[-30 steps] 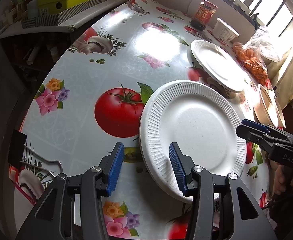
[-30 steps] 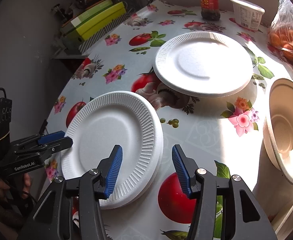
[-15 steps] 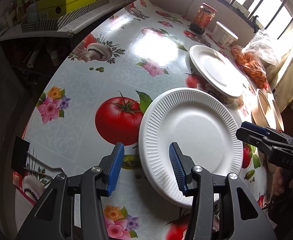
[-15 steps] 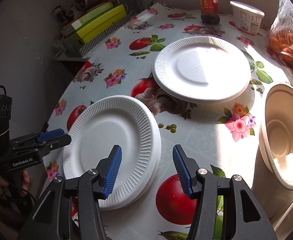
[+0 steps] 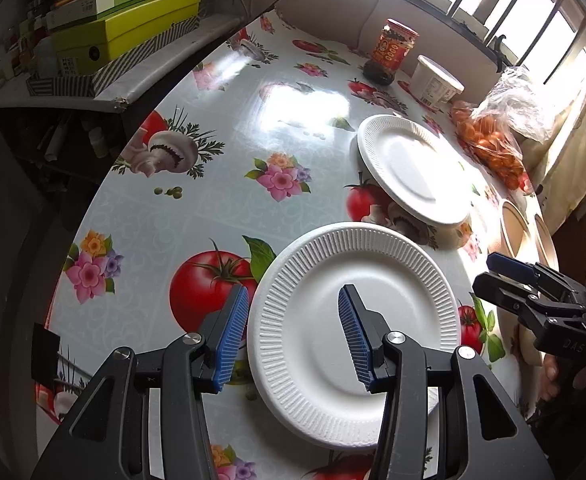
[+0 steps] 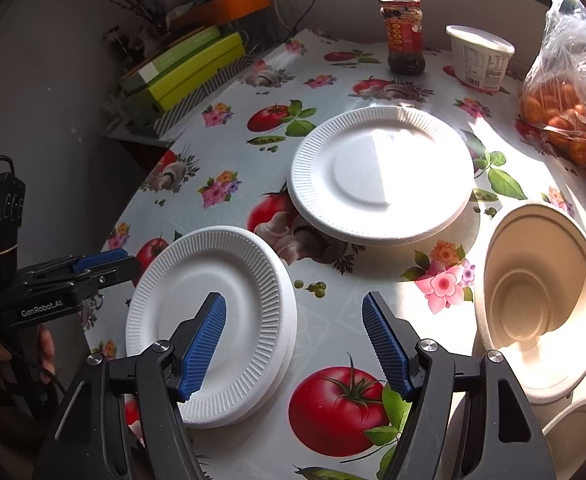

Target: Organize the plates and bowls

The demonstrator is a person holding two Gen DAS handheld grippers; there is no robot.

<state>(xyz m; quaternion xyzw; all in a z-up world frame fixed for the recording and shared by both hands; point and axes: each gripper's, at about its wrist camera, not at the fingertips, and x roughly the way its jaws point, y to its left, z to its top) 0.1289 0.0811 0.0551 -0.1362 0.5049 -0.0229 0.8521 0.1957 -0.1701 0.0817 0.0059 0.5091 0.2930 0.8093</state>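
Blue-padded fingers (image 5: 232, 336) of the left gripper (image 5: 293, 334) stood apart with nothing between them, its left pad just outside the rim of the near ribbed plate (image 5: 353, 328) and its right pad over the plate's centre. That white plate lay flat on the flowered tablecloth (image 5: 221, 152). At one o'clock from it, a second plate (image 5: 413, 168) sat raised off the cloth. The right gripper (image 5: 529, 292) showed at three o'clock, with tan bowls (image 5: 515, 228) beyond it.

From the right wrist, the right gripper (image 6: 295, 344) also gaped wide and empty, left pad over the near ribbed plate (image 6: 209, 320), right pad above bare cloth. The second plate (image 6: 381, 176) sat at twelve o'clock, a tan bowl (image 6: 533, 304) at three, and the left gripper (image 6: 73, 280) at nine.
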